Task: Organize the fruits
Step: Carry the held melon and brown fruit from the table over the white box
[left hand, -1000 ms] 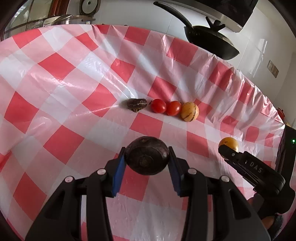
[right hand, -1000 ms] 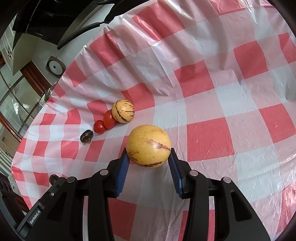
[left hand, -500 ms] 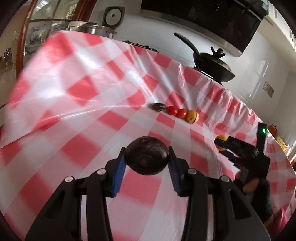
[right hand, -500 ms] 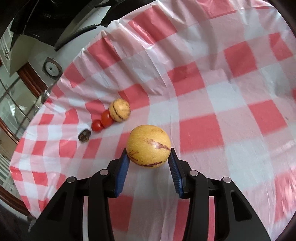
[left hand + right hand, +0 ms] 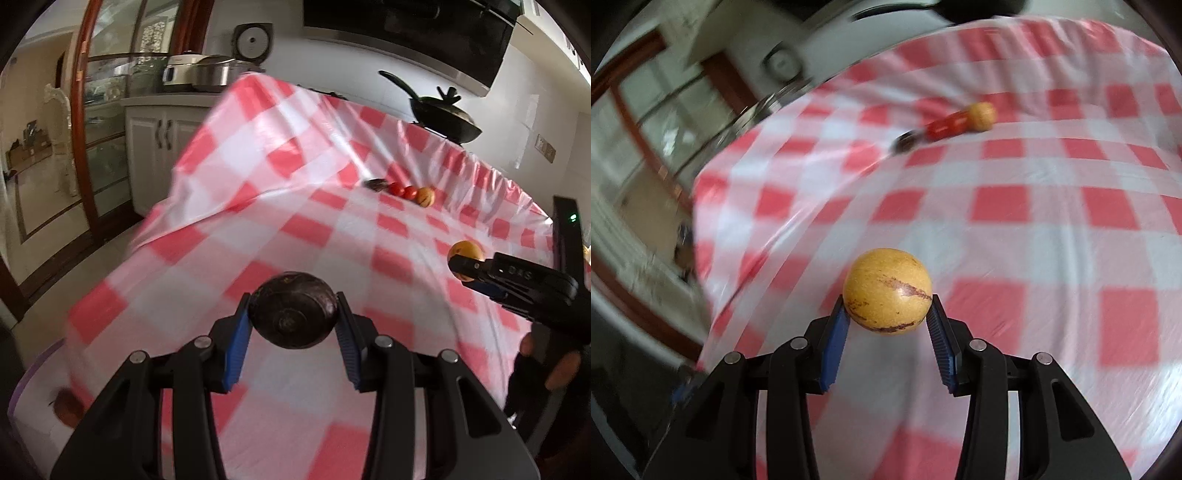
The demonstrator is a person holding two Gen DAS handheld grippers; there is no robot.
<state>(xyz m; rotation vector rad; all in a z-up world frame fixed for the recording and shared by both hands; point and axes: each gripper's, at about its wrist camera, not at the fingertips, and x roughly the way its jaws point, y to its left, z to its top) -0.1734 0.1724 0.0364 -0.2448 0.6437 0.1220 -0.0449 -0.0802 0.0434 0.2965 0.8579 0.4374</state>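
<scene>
My left gripper (image 5: pixel 293 317) is shut on a dark purple round fruit (image 5: pixel 293 309), held above the red-and-white checked tablecloth (image 5: pixel 295 229). My right gripper (image 5: pixel 887 314) is shut on a yellow striped melon (image 5: pixel 887 291); it also shows in the left wrist view (image 5: pixel 466 254) at right. Far off on the cloth lies a row: a dark wrinkled fruit (image 5: pixel 376 184), two red tomatoes (image 5: pixel 403 190) and a yellow striped melon (image 5: pixel 425 195). The same row shows blurred in the right wrist view (image 5: pixel 960 120).
A black pan (image 5: pixel 443 114) stands behind the table's far edge. A cabinet with pots (image 5: pixel 199 74) is at the left. The cloth's left edge drops to the floor (image 5: pixel 159 221). A small brownish fruit (image 5: pixel 68 408) lies at the lower left.
Both grippers have pulled back and risen away from the fruit row, which now looks much smaller. Both views are motion-blurred. Each gripper still holds its fruit.
</scene>
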